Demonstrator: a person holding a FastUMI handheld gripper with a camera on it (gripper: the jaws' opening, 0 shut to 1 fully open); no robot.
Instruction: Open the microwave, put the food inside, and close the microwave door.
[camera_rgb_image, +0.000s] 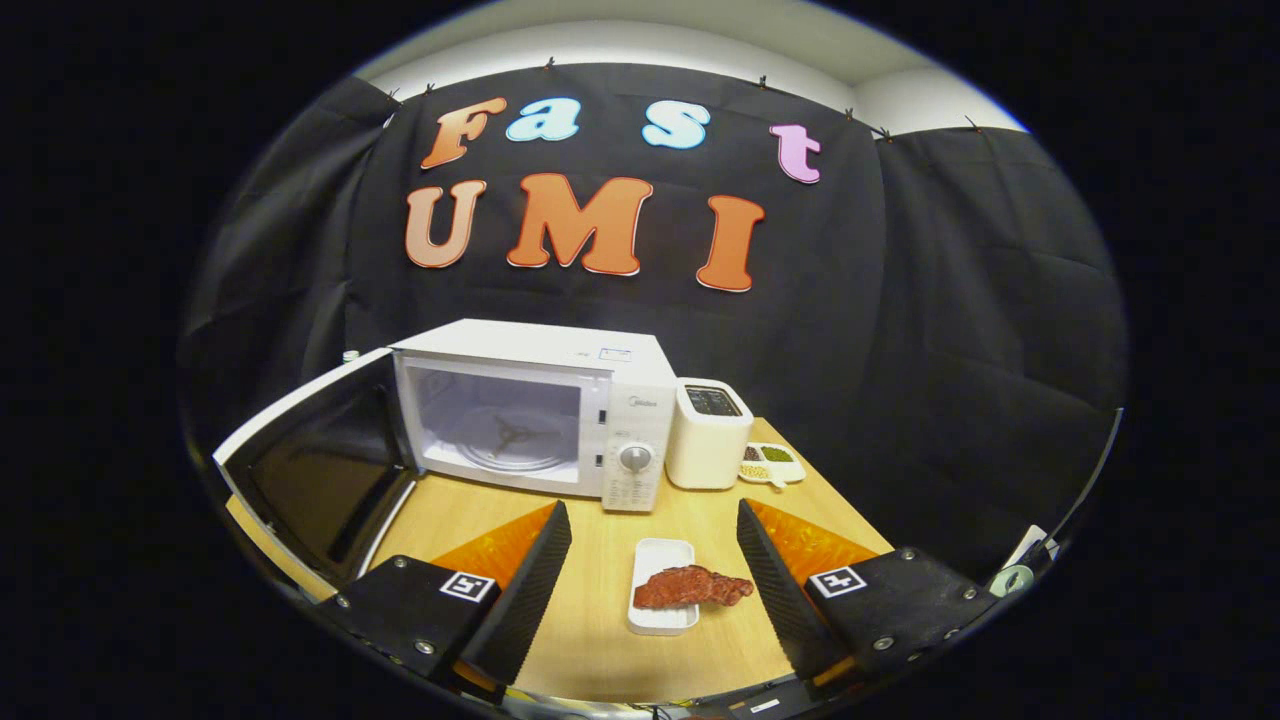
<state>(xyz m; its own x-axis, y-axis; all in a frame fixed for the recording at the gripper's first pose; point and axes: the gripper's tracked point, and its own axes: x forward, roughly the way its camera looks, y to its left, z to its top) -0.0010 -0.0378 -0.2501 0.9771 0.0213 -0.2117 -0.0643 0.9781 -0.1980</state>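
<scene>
Fingers (655, 560) wide open, nothing held, w/ the steak (692, 587) on its tray (662, 555) between them on the bench (600, 520). Microwave (535, 420) door (320, 480) already open. Grab unevenly & steak prob slides off.

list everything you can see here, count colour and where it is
microwave: one, white, at the back of the table, cavity open
microwave door: one, white frame with dark window, swung open beside the cavity
toaster: one, white, beside the microwave's control panel
divided dish: one, white, holding small foods, next to the toaster
tray: one, white, between the fingers
meat: one piece, reddish brown, on the tray
table: one, light wood
gripper: one, fingers spread apart either side of the tray, touching nothing
</scene>
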